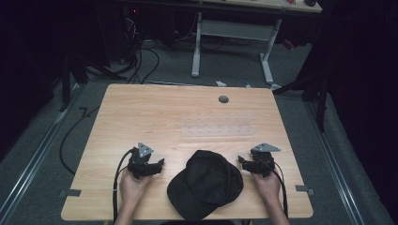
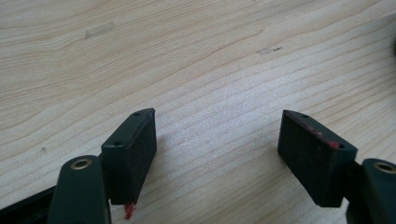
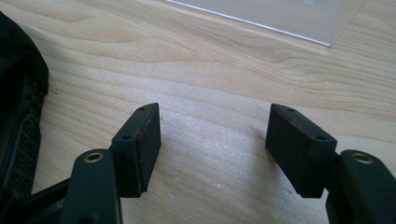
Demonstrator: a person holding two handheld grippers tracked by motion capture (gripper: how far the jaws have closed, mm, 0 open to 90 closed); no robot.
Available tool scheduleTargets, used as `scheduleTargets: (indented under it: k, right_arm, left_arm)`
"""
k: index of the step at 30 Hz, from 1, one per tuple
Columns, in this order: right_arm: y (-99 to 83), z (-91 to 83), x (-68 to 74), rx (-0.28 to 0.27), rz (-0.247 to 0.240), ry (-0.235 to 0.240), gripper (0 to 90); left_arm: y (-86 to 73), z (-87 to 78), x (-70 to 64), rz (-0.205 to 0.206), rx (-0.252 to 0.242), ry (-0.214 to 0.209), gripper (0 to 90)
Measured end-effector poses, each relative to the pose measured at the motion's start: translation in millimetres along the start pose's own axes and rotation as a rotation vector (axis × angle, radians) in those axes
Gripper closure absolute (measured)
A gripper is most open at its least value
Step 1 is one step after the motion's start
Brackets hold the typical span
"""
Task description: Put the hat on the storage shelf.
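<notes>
Now black cap lies on desk near front edge, between left gripper and right gripper; both jaws spread, empty. Risk: soft crown may slide or bunch if pinched one-sidedly.

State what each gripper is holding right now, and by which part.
Nothing is held. The left gripper and the right gripper both have their jaws apart over bare table; the black cap lies untouched between them.
</notes>
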State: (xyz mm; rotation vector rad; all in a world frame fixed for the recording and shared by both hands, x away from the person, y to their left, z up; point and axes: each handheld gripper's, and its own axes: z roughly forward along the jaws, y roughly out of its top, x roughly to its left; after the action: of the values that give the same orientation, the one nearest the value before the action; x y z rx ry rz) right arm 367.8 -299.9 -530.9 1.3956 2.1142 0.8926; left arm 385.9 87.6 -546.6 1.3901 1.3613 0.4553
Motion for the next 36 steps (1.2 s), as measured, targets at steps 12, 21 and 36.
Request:
scheduleTargets:
  k: [12,21,36]
  right_arm:
    - [0.1,0.0,-0.2,0.000,-0.001,-0.001,35.8]
    - [0.1,0.0,0.0,0.000,0.002,-0.002,35.9]
    - [-0.2,-0.6,-0.6,-0.001,0.010,-0.003,38.8]
  left_arm:
    - [0.0,0.1,0.0,-0.001,-0.001,0.003,27.9]
    - [0.0,0.1,0.0,-0.002,-0.001,0.004,27.8]
    - [0.2,0.0,0.1,-0.002,0.001,0.005,27.5]
